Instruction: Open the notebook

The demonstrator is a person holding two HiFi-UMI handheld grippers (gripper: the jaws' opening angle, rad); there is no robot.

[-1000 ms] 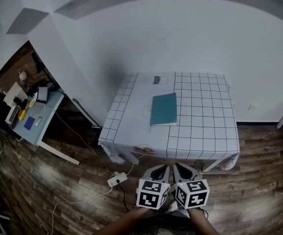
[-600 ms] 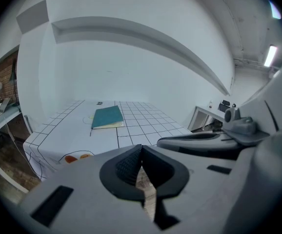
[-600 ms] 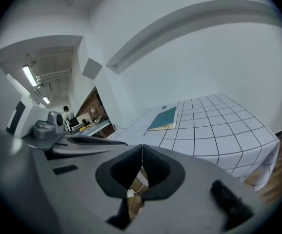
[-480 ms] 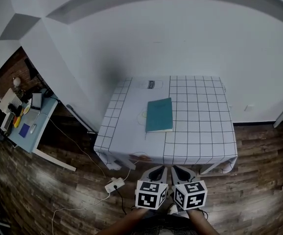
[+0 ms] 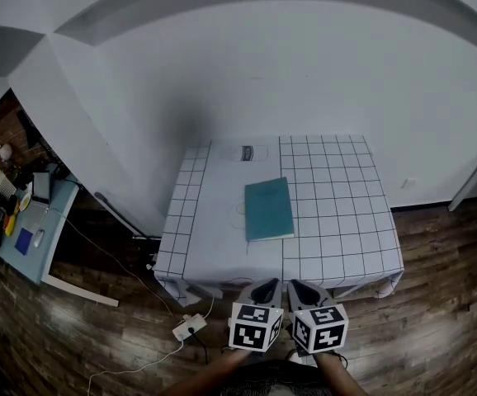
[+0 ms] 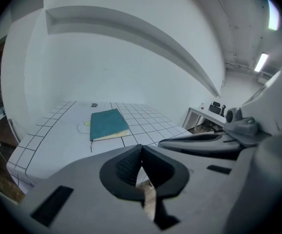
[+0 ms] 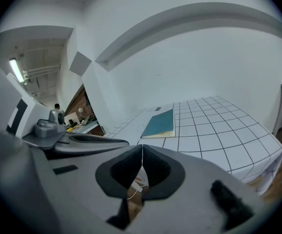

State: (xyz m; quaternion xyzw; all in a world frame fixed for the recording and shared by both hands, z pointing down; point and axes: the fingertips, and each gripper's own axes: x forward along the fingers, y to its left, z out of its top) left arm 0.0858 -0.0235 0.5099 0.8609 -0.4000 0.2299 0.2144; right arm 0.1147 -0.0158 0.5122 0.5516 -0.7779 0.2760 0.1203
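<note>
table (image 5: pixel 222 246) w/ teal notebook (image 5: pixel 269 209) sits nearer now as i approach. left gripper (image 6: pixel 141 149) & right gripper (image 7: pixel 142 150) both pinched together, empty. cover closed, opening not started.

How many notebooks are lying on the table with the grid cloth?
1. The teal notebook lies closed near the middle of the table. Nothing else on the cloth could hide another.
</note>
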